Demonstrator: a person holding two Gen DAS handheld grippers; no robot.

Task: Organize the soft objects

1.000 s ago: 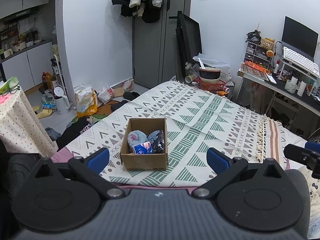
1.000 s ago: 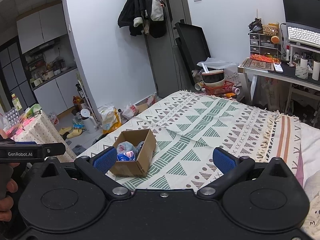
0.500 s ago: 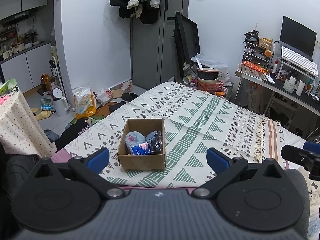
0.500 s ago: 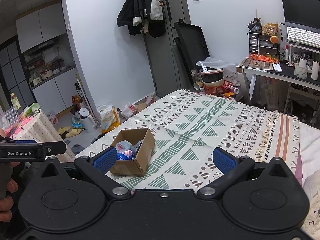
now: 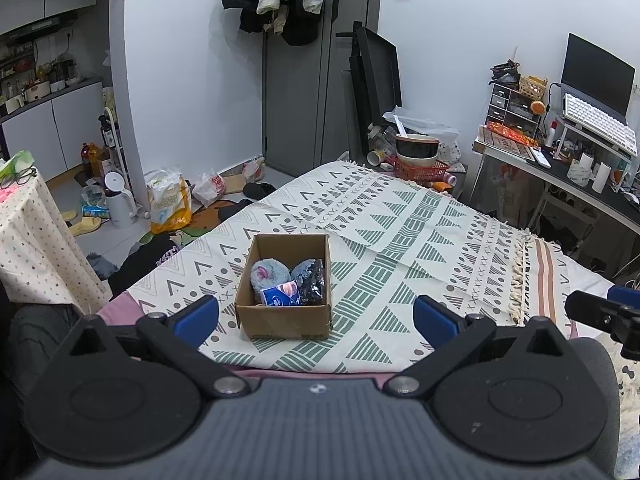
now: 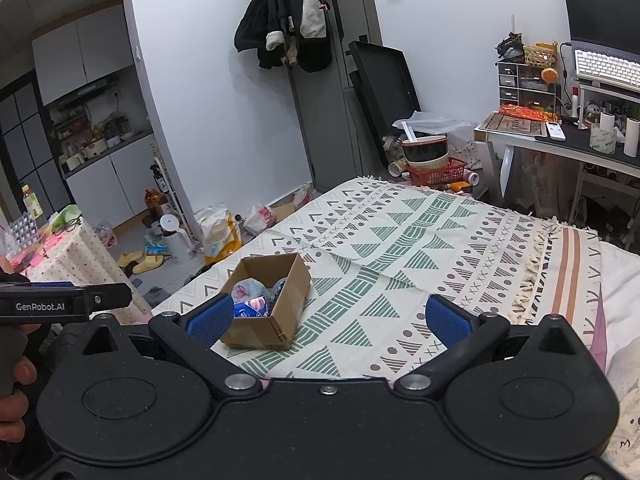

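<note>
Matt cardboard box, woven cloth

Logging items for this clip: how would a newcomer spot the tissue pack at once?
Find the patterned bedspread, then the open cardboard box near its front left corner. Inside, against the near wall, lies the tissue pack: small, flat and blue with white print, unlike the grey plush toy behind it and the dark bundle beside it.

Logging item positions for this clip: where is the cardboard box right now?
The cardboard box sits on the patterned blanket near the bed's front-left corner, centred in the left wrist view and left of centre in the right wrist view.
</note>
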